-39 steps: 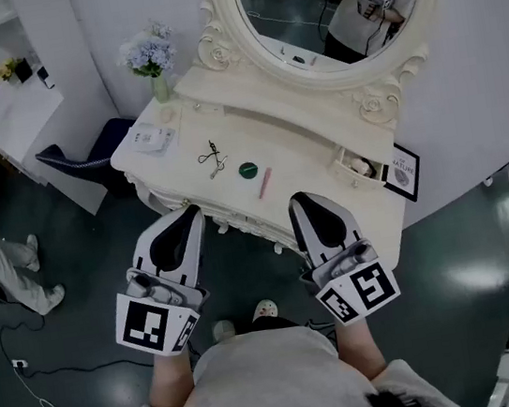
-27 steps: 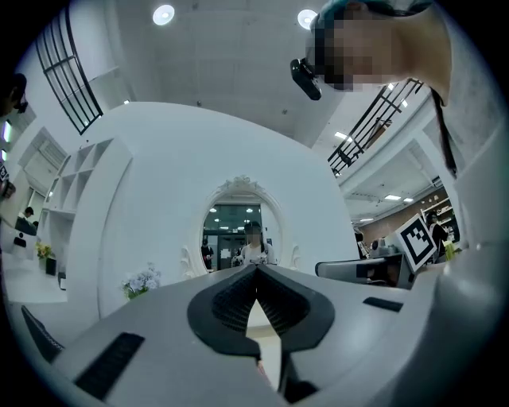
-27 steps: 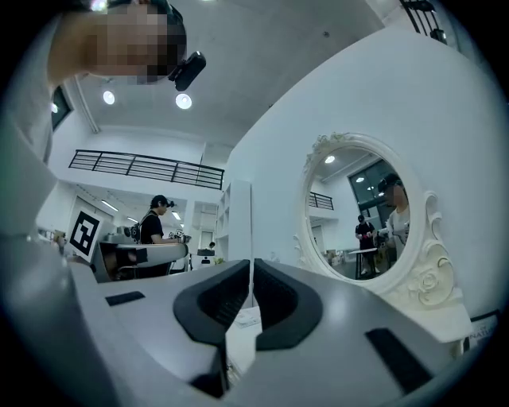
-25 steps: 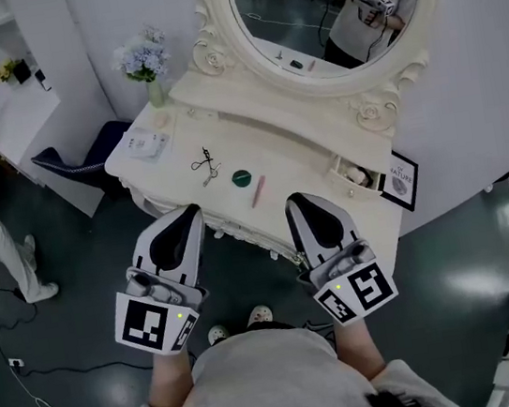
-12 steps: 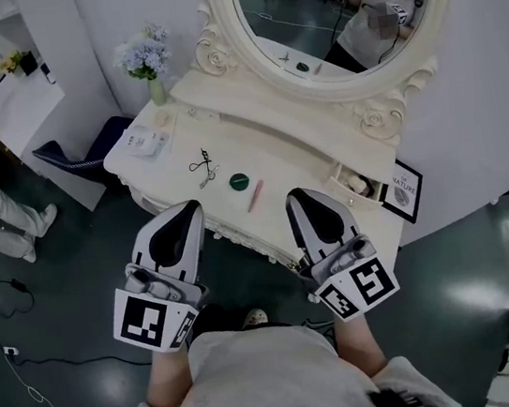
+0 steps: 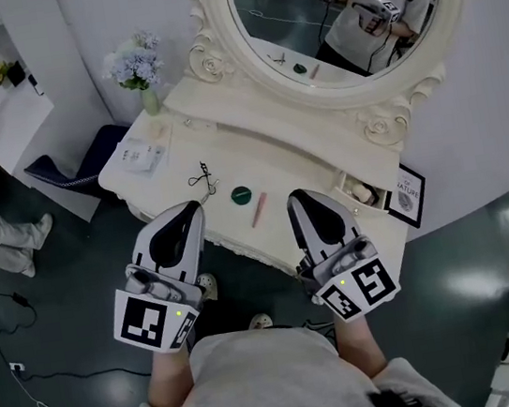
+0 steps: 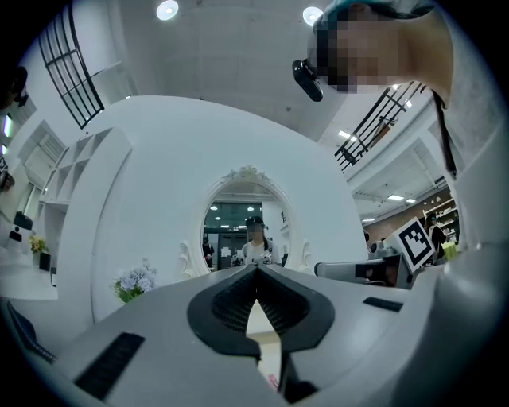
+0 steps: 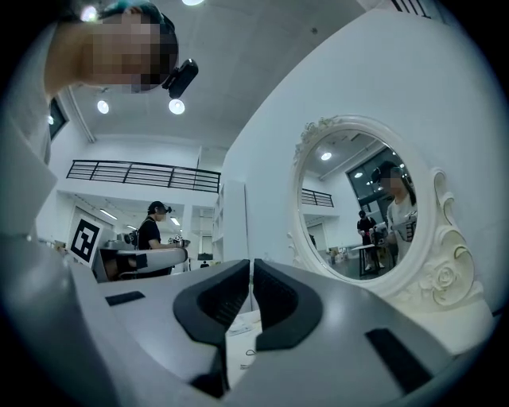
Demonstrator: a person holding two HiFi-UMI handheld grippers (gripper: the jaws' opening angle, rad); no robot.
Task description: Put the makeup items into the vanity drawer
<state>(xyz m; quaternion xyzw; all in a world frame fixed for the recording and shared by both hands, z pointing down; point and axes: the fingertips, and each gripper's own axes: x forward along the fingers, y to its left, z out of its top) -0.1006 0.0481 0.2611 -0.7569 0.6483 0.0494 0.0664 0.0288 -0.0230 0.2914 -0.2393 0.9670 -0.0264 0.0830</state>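
Grippers held short of the vanity (image 6: 296, 152), makeup untouched.
Left gripper (image 6: 189, 213) closed and empty; eyelash curler (image 6: 201, 175), green compact (image 6: 241, 193) and pink tube (image 6: 259, 208) lie on its top (light, stiff, probably slick: pinch the tube mid-length); right gripper (image 6: 297, 199) closed to a slit, empty; drawer (image 6: 359, 193) apparently open at right.

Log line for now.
stage: nothing picked yet | left gripper: shut, empty | right gripper: shut, empty | vanity top: eyelash curler, green compact, pink stick | side drawer: open
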